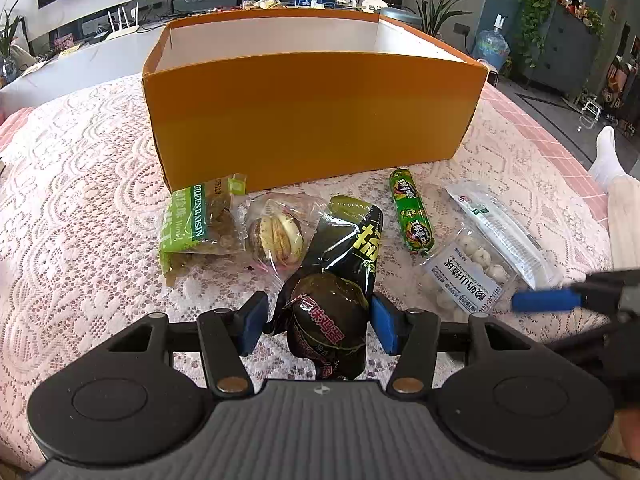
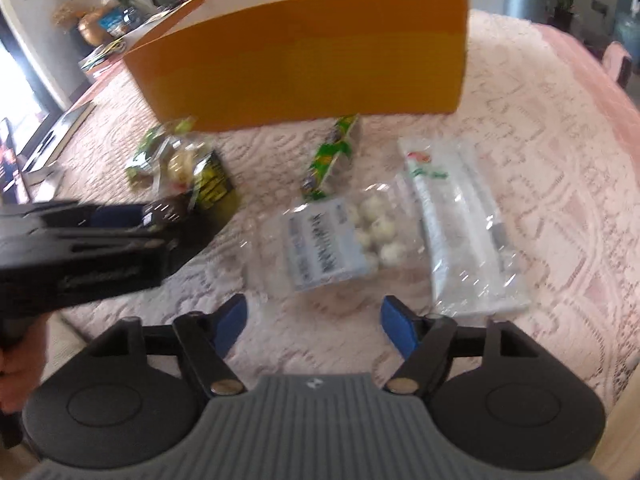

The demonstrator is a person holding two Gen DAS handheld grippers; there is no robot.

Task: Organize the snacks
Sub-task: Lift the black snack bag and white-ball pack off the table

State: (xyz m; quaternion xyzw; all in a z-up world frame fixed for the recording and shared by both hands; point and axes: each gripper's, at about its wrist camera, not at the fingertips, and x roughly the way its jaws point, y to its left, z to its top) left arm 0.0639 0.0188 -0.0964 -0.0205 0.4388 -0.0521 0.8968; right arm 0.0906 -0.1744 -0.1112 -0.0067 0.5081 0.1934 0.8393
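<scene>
- Snacks lie in a loose row on a pink lace tablecloth (image 1: 80,168), just in front of an orange cardboard box (image 1: 312,116) whose top is open.
- From the left wrist view, the row goes from left to right: a green raisin packet (image 1: 200,224), a clear bag with a round pastry (image 1: 276,236), a black and yellow pouch (image 1: 352,236), a green sausage stick (image 1: 412,212), a clear packet of white balls (image 1: 468,272) and a long white packet (image 1: 500,224).
- The raisin packet touches the front wall of the box; the others are near it but apart.
- The left gripper (image 1: 318,322) is about half open around a dark wrapped round snack (image 1: 328,328). Its right pad touches the wrapper; on the left pad a small gap is seen, so a firm grip cannot be confirmed.
- This round snack lies over the lower end of the black and yellow pouch.
- The right gripper (image 2: 316,330) is wide open and holds nothing. It hovers over bare cloth, just below the packet of white balls (image 2: 340,240).
- The right wrist view is blurred.
- A person's hand (image 2: 16,376) is seen at the left edge of that view, holding the left tool.
</scene>
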